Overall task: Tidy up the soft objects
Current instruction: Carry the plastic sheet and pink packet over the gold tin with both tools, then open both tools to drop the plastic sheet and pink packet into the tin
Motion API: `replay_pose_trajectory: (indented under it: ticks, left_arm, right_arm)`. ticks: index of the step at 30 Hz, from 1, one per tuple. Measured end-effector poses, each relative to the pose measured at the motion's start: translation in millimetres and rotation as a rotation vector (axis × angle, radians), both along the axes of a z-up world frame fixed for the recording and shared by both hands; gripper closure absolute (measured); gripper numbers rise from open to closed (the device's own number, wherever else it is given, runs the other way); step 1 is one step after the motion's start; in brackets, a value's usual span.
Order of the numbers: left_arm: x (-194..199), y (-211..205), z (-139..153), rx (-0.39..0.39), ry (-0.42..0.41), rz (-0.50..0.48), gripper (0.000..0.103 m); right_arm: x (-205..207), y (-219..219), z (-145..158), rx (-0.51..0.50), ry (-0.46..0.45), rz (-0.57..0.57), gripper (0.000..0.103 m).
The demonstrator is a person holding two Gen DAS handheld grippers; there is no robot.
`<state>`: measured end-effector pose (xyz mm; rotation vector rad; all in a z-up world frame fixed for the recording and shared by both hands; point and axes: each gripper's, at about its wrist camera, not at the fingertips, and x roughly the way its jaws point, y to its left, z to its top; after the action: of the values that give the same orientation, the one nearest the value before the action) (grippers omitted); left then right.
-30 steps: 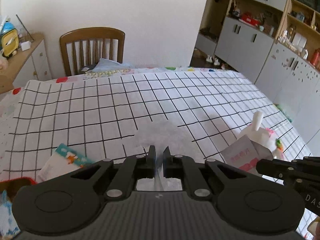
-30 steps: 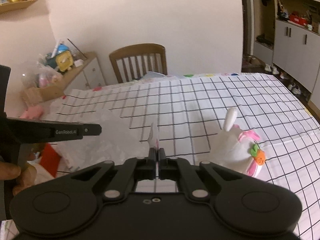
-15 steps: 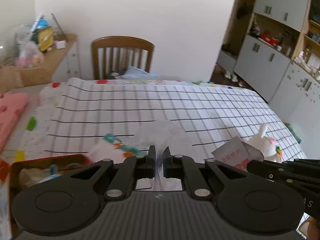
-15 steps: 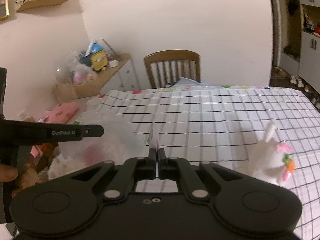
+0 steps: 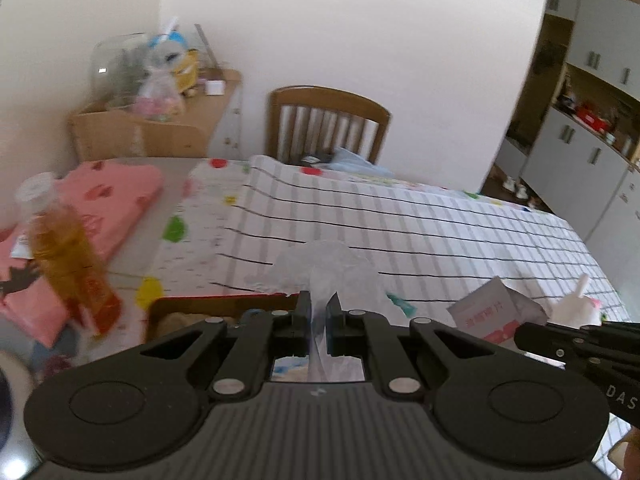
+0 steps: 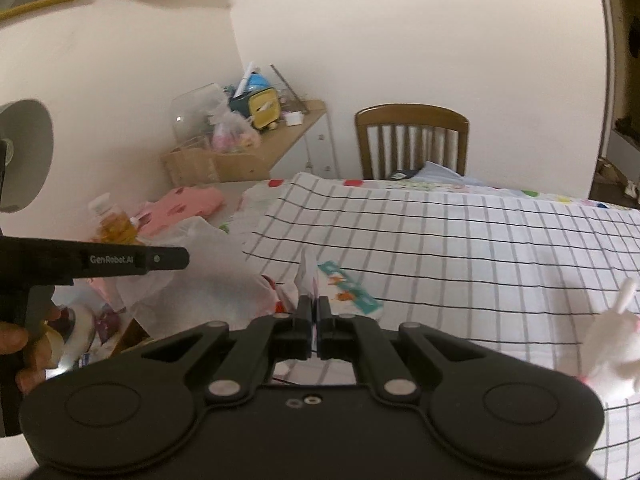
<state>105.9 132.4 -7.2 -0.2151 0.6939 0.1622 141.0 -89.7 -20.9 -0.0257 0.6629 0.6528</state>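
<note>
Both grippers, the left gripper (image 5: 316,309) and the right gripper (image 6: 315,313), are moulded in matte black with silver pivot screws and round recessed discs. White "GenRobot.AI" lettering is printed at the frame's left, where bare skin of the left hand (image 6: 20,354) is seen.

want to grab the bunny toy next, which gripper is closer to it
Right. The bunny toy lies on the checked cloth just off the right gripper, to its right. The left gripper sits further left, with the right gripper between it and the toy.

We look forward along both grippers, low over the checked tablecloth (image 5: 440,220), facing the wooden chair (image 5: 328,124) and back wall. Both views share the chair (image 6: 412,140), the cluttered side cabinet (image 6: 256,148) and the white plush rabbit (image 6: 612,356).
</note>
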Motion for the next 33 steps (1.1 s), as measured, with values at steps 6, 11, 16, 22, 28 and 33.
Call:
replay_pose_trajectory:
  ticks: [6,11,16,22,28,33]
  left_arm:
    - [-13.3,40.1,-5.4,0.013,0.004,0.06,0.096]
    - [-19.6,60.3,-18.3,-0.003,0.03,0.069,0.096]
    - [-22.2,70.6,-37.4,-0.019,0.074,0.055,0.096]
    - [-22.1,72.2,-58.5,-0.024,0.142,-0.004,0.096]
    - [-19.5,71.4,-69.4,-0.025,0.157,-0.052,0.096]
    - [-10.3,70.6,-78.6,-0.001,0.188,-0.082,0.096]
  right_arm:
    - [-4.6,32.9,-2.5,-0.026,-0.008,0.028,0.101]
    - [-10.6,62.0,-10.9,-0.07,-0.02,0.064,0.101]
    - [-17.8,90.6,-27.1,-0.152,-0.05,0.107,0.101]
    - [-29.5,112.8,-45.1,-0.222,-0.06,0.159,0.101]
    - [-35.9,130.0,-56.8,-0.283,-0.088,0.194,0.101]
    - [-37.3,141.6,-65.3,-0.32,-0.097,0.224,0.101]
